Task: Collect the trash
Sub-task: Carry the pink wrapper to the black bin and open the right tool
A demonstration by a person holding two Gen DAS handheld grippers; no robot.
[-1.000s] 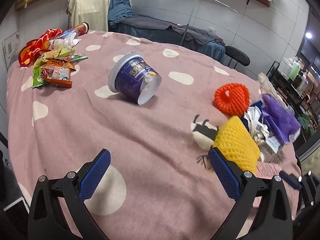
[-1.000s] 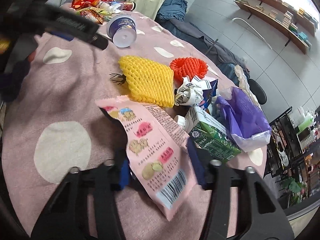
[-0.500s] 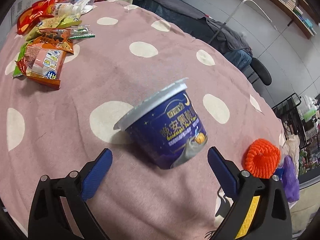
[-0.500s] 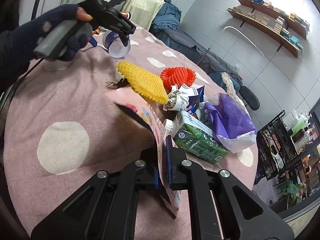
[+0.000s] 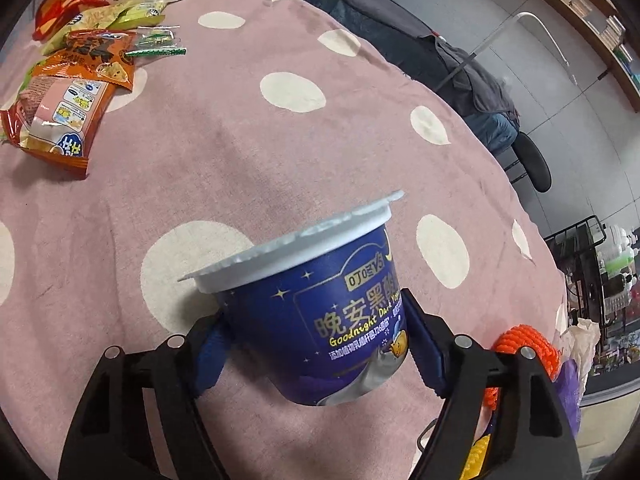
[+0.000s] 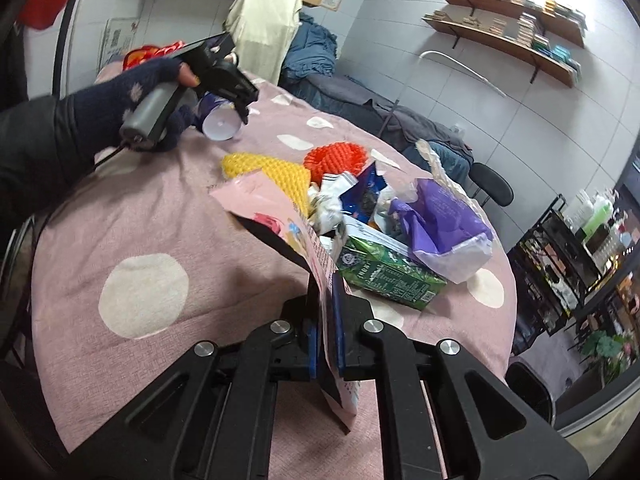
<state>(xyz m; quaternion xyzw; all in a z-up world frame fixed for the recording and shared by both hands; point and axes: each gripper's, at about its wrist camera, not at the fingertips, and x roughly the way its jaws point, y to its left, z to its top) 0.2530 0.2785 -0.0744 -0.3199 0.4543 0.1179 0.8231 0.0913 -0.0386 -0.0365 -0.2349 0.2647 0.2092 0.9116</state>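
Note:
A dark blue yogurt cup (image 5: 340,320) with a pale foil lid lies tilted on the pink spotted tablecloth (image 5: 240,140). My left gripper (image 5: 314,320) has its jaws closing on the cup, and both blue pads (image 5: 212,356) touch its sides. In the right wrist view a gloved hand (image 6: 132,100) holds that gripper over the cup (image 6: 218,126) at the far left. My right gripper (image 6: 326,292) is shut on a pink snack wrapper (image 6: 272,208), which is lifted off the cloth and stands edge-on between the pads.
A trash heap lies right of centre: a yellow foam net (image 6: 276,172), an orange foam net (image 6: 334,160), crumpled wrappers, a green carton (image 6: 384,276) and a purple bag (image 6: 444,220). Snack packs (image 5: 80,60) lie at the table's far left. A black chair (image 6: 492,184) stands beyond the edge.
My left gripper moved up to the yogurt cup and its fingers drew in around it. My right gripper closed on the pink wrapper and raised it off the table.

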